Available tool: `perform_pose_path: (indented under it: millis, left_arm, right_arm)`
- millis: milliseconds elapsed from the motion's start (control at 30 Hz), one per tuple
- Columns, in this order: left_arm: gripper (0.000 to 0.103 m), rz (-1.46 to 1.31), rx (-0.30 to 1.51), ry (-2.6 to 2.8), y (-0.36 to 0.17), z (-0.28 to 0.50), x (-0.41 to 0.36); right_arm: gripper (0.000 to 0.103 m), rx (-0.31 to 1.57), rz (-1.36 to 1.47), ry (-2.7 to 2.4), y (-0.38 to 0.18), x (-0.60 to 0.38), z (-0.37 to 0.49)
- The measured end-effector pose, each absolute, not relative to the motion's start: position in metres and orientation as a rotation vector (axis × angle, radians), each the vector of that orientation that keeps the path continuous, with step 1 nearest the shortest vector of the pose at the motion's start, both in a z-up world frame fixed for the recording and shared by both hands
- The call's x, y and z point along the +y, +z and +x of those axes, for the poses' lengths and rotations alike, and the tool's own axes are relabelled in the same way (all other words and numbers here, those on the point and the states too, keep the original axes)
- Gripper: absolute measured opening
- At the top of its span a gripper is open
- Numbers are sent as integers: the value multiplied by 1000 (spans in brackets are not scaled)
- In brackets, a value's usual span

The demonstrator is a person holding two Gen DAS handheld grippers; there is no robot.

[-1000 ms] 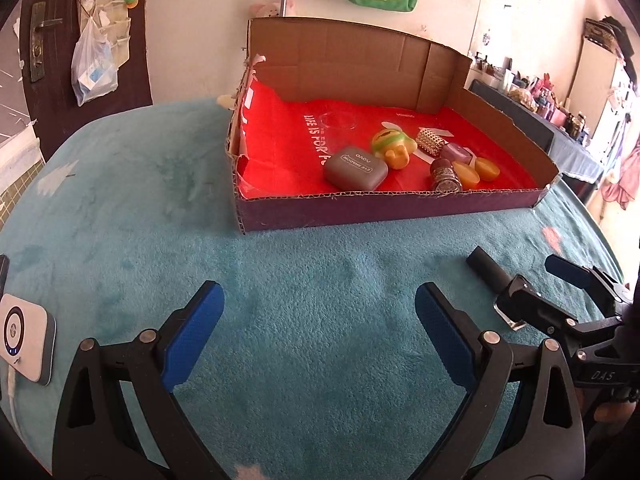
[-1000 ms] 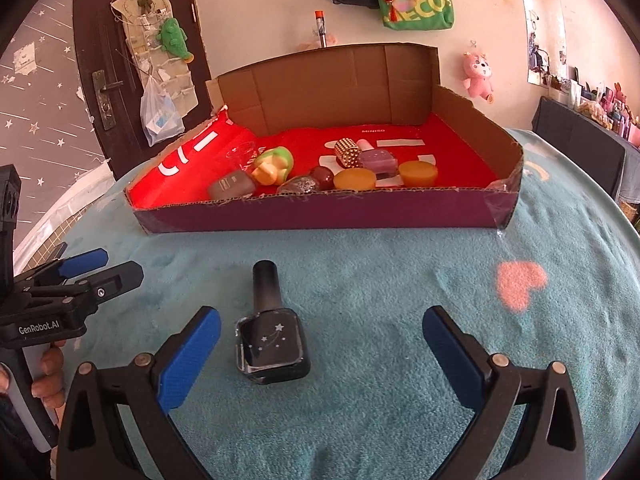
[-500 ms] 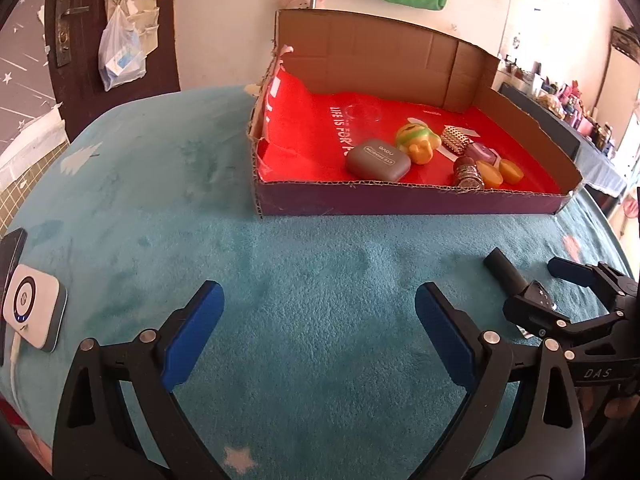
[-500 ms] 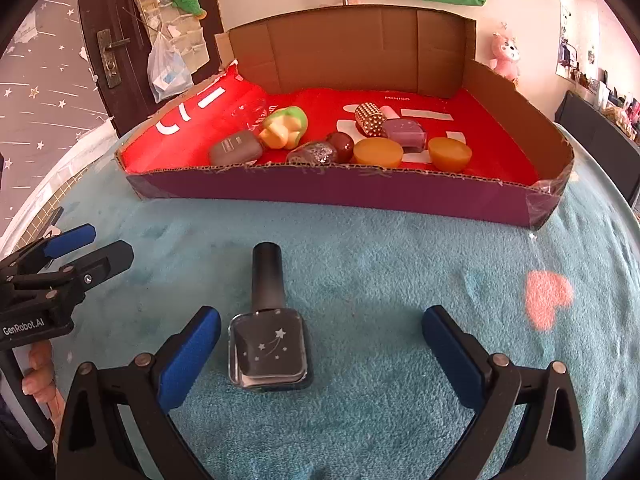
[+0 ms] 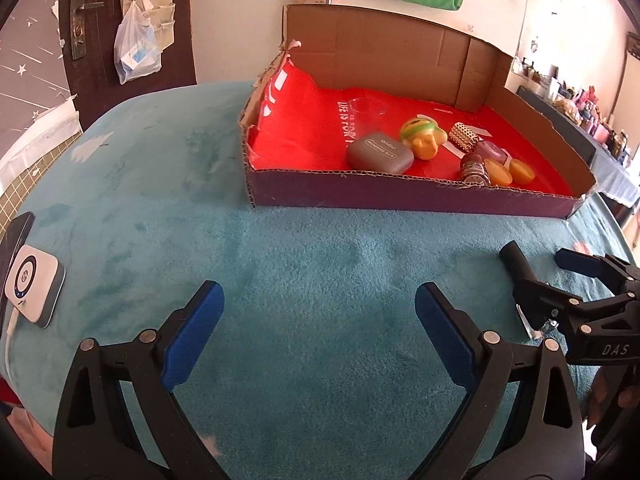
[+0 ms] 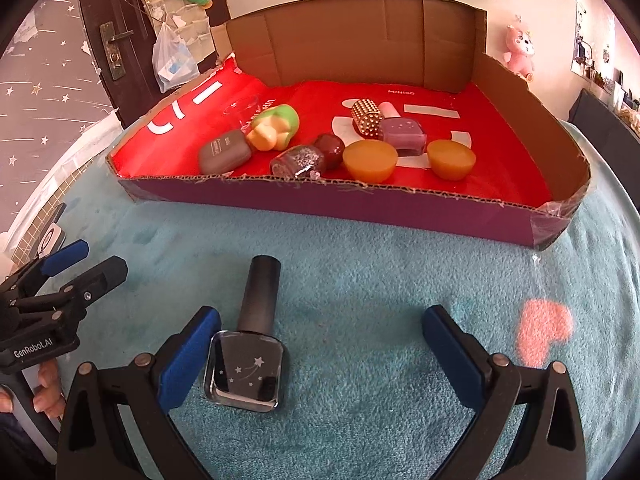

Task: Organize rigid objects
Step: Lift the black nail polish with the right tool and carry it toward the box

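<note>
In the last second I have brought my right claw forward and down, so the dark glass nail-polish bottle with the tall black cap now sits low in the right wrist frame, inside the spread jaws and just beside the left blue pad, possibly touching it. Both jaws stand wide apart, nothing held. I judge the bottle is framed for a grasp but off-centre, so the pads would meet it unevenly unless I shift left first.

My left claw has also advanced toward the box; it hangs spread and empty over bare turquoise plush cover, idle.

The bottle lies on its side, cap pointing toward the shallow cardboard box lined with glossy red plastic in the upper middle of the frame. Its body is a smooth, square, rounded-edged block printed with small stars; glass that slick may slip. Inside the box lie a grey rounded case, two orange waxy domes, a glittery bottle, a purple bottle and a green-and-yellow toy.
</note>
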State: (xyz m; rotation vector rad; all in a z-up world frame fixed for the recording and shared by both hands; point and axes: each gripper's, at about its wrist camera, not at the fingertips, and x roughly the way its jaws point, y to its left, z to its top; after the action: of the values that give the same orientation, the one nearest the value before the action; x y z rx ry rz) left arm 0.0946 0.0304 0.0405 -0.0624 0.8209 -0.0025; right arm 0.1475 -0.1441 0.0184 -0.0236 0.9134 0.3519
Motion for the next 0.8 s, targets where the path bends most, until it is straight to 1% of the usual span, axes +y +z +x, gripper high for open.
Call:
perform_pose_path:
  millis: [333,567,800]
  left_arm:
    - [98,-40,839,-68,41,102,10]
    - [98,-25,860,-96,40,113,-2]
    - [98,-1,886,-110,37,123,-13]
  right_arm:
    - [103,899,57,285,23,-182,150]
    - [103,862,5,246,31,-196,155]
    - [103,858,26,269,30,-201,152]
